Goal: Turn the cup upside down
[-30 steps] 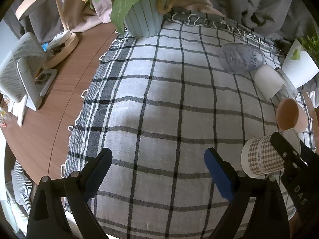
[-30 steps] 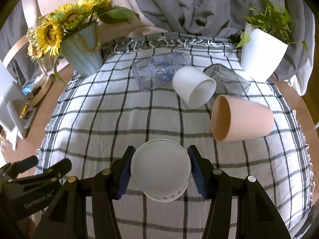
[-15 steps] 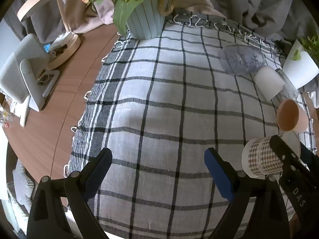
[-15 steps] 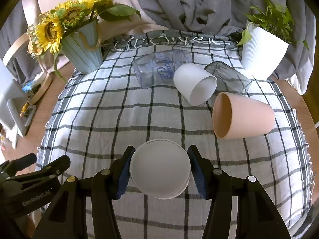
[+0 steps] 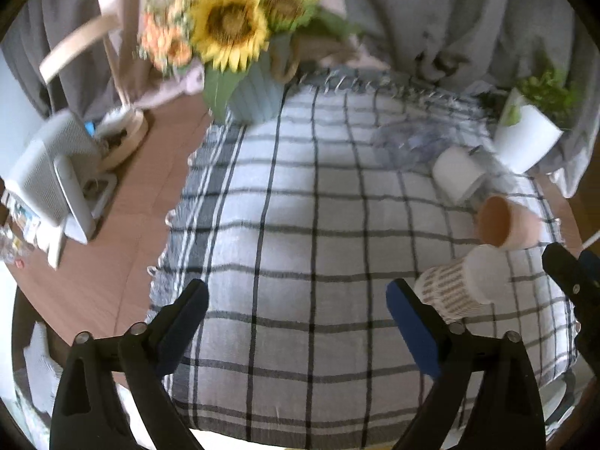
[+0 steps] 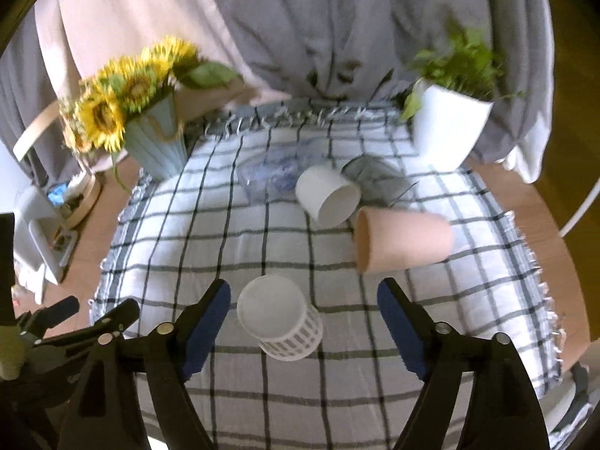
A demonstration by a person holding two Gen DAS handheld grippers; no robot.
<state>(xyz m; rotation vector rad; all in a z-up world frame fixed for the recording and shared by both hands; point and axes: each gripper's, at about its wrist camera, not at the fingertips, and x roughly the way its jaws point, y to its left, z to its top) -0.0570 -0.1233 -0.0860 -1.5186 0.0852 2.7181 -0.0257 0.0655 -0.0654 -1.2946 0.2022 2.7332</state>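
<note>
A checked paper cup stands upside down on the plaid cloth, its white base up. My right gripper is open, its blue-padded fingers apart on both sides of the cup and not touching it. The same cup shows at the right of the left wrist view, with a right finger beside it. My left gripper is open and empty over the cloth, left of the cup.
A pink cup, a white cup and two clear cups lie on their sides behind. A sunflower vase stands back left, a white plant pot back right. Wooden table edge and a white stand are at left.
My right gripper has opened and let go of the checked cup, which now stands upside down on the cloth. Both grippers have pulled back and tilted up.
</note>
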